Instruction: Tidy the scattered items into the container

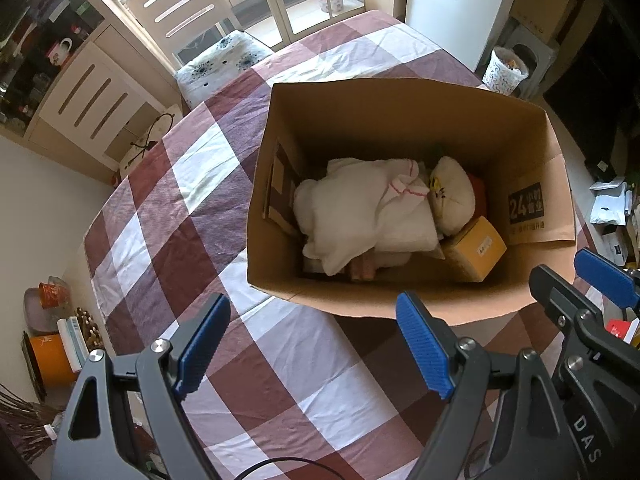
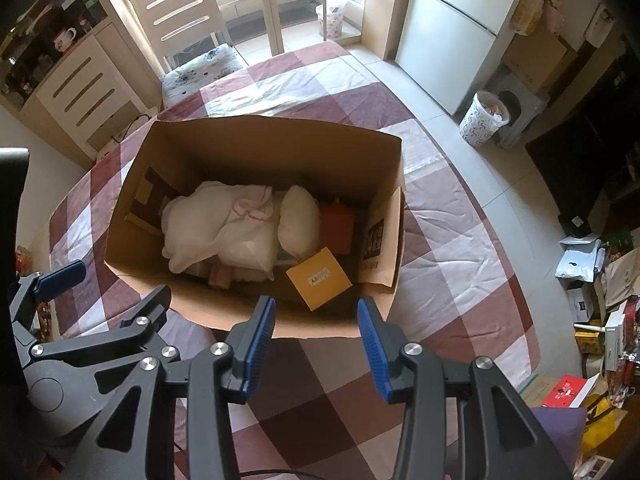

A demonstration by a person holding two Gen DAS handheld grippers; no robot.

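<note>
Cardboard box [image 1: 400, 120] holds everything; the table [image 1: 168, 216] looks bare. Left hand-held gripper [image 1: 316, 344] released, right hand-held gripper [image 2: 316, 344] empty, part-open: scan edges first.

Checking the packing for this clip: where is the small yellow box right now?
The small yellow box lies inside the cardboard box, in its near right corner in both wrist views, just below the white plush toy and beside the red item.

Fridge [image 2: 452, 32], chair [image 2: 188, 20], patterned bin [image 2: 482, 118]
</note>
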